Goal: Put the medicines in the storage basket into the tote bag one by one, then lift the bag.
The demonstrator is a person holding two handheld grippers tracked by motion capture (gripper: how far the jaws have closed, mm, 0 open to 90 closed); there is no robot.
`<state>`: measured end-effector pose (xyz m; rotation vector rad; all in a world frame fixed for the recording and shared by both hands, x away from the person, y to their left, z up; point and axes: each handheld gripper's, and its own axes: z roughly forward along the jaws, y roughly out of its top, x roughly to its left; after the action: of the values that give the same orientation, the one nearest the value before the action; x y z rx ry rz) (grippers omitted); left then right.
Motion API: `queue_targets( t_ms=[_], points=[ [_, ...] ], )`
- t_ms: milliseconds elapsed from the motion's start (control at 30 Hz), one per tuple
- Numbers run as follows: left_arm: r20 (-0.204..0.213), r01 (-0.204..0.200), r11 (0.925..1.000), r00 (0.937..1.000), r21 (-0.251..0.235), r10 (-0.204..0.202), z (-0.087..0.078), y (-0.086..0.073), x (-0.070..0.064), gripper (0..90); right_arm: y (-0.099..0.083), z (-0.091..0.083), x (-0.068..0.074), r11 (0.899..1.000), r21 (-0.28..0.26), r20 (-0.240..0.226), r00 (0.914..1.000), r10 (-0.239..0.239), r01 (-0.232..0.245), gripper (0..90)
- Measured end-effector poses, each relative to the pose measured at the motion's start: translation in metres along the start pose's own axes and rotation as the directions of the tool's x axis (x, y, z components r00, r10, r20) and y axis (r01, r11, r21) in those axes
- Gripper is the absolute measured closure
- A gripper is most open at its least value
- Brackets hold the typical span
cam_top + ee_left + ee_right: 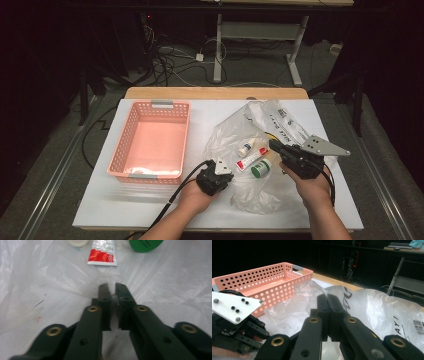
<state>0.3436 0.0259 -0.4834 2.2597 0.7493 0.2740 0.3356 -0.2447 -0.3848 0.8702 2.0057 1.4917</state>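
The clear plastic bag (pixel 250 150) lies on the right half of the tabletop (pixel 100 200), with a small white bottle (pixel 245 148), a red-and-white tube (pixel 251 159) and a green-capped jar (pixel 260 168) seen through it. The left gripper (pixel 112 291) has its jaws clenched on a pinch of film at the bag's near edge; the right gripper (pixel 327 301) has its jaws clenched too — on what, I cannot tell. The step looks like opening the bag: pull the pinches apart slowly, film taut, so the items stay put for the pink basket (pixel 150 140) at the left.
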Motion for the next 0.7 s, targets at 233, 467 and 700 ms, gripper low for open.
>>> queue_targets(
  t_ms=[233, 467, 700],
  points=[
    [0.012, 0.024, 0.9984, 0.9997, -0.052, -0.023, -0.006, -0.003, 0.003, 88.9, -0.002, 0.002, 0.0, 1.0, 0.004, -0.004, 1.0, -0.002, 0.003, 90.0],
    [0.047, 0.07, 0.9831, 0.9969, -0.169, -0.063, -0.017, -0.005, 0.008, 88.9, -0.002, 0.005, -0.004, 1.0, -0.007, 0.007, 0.9999, 0.01, -0.01, 90.0],
    [0.013, 0.085, 0.9674, 0.9963, -0.238, -0.085, -0.038, 0.001, 0.009, 89.0, 0.003, 0.001, -0.003, 0.999, -0.033, 0.015, 0.9999, -0.008, 0.008, 90.0]
  ],
)
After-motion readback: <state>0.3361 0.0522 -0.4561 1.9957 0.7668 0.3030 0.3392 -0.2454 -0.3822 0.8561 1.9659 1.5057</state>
